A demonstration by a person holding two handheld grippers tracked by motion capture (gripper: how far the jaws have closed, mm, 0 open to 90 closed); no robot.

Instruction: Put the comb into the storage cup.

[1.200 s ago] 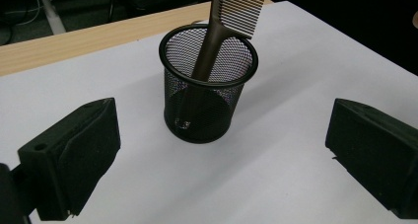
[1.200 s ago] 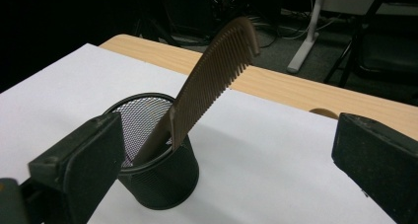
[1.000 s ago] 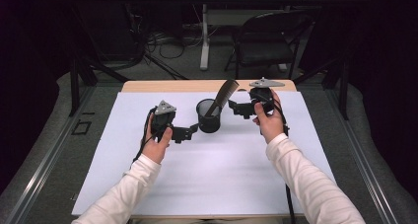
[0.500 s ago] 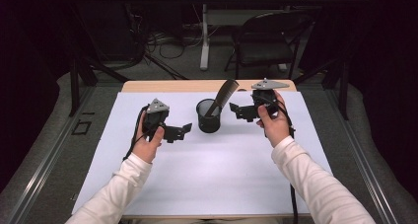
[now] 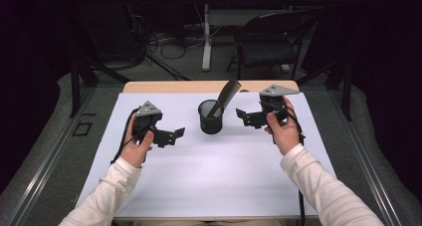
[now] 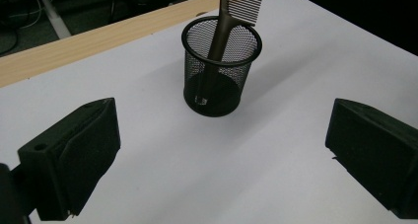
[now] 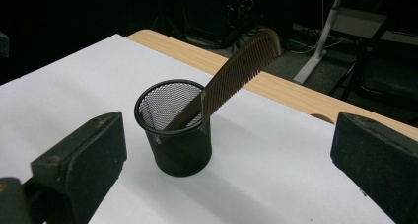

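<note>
High view puts my mesh pen cup (image 5: 211, 117) near the table's far edge, a brown comb (image 5: 224, 97) leaning in it. My left hand-held gripper (image 5: 171, 135) and right hand-held gripper (image 5: 245, 117) flank it, both released and holding nothing.

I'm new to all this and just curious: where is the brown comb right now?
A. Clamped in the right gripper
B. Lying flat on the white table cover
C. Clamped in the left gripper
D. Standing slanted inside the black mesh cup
D: the comb leans handle-down in the mesh cup, teeth end sticking out over the rim, while the left gripper and right gripper are both open and apart from it.
</note>
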